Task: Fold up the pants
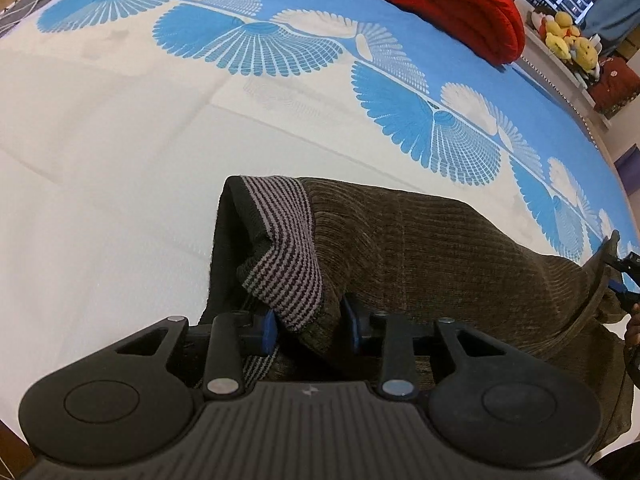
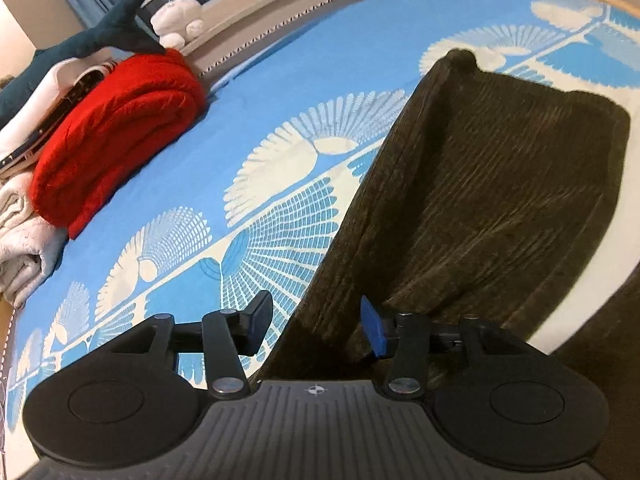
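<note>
Pants [image 1: 420,248]: dark olive corduroy, lying on the bed [image 1: 120,160] over the white part of the cover, reaching the blue fan-pattern band. Striped waistband lining [image 1: 280,248] turned outward at one end.

Left tongs [image 1: 310,326]: jaws partly closed, pinching a fold of waistband fabric between the blue pads.

Right tongs [image 2: 316,326]: jaws spread about halfway, pants edge lying between them, pads clear of the cloth.

Red blanket [image 2: 116,132] folded near the far edge of the bed; shark plush [image 2: 92,40] behind it.

Open bedsheet [image 1: 100,160] left of pants [image 1: 420,248]; red blanket [image 1: 440,8] beyond
</note>
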A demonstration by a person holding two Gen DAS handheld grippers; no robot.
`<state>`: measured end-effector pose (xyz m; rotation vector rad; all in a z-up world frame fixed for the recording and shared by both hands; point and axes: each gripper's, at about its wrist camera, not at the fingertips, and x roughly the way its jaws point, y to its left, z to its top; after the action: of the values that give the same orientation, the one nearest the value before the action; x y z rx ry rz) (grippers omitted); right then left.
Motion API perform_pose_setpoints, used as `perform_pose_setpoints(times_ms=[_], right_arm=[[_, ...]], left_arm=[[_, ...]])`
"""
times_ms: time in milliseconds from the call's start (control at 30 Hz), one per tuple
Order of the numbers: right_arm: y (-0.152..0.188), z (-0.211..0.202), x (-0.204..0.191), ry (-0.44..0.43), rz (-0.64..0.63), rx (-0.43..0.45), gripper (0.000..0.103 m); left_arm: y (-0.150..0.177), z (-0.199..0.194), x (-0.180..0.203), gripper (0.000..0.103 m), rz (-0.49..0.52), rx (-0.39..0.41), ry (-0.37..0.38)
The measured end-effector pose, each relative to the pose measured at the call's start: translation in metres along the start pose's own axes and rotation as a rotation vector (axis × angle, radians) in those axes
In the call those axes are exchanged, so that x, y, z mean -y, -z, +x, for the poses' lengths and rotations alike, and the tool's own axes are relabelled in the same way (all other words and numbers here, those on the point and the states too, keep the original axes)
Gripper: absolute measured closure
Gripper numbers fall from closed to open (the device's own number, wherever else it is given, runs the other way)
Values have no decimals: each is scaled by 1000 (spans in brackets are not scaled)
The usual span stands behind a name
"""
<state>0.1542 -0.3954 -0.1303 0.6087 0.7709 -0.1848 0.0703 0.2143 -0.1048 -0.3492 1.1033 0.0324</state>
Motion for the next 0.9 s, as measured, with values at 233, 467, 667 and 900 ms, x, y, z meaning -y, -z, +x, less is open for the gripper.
perform_pose_setpoints(times_ms=[233,467,667,900], right_arm=[[8,13,-13,89,-140,-31,72],[2,-26,1,77,-105,35,94],[-3,-110,13,-9,-87,125,95],[35,-191,49,-6,-138,75,95]], left_arm=[[0,-3,6,66,18,-4,-23],[-1,-12,9,71,2,16,-22],[5,-36,8,75,-21,65,22],[20,-55,3,77,21,52,13]])
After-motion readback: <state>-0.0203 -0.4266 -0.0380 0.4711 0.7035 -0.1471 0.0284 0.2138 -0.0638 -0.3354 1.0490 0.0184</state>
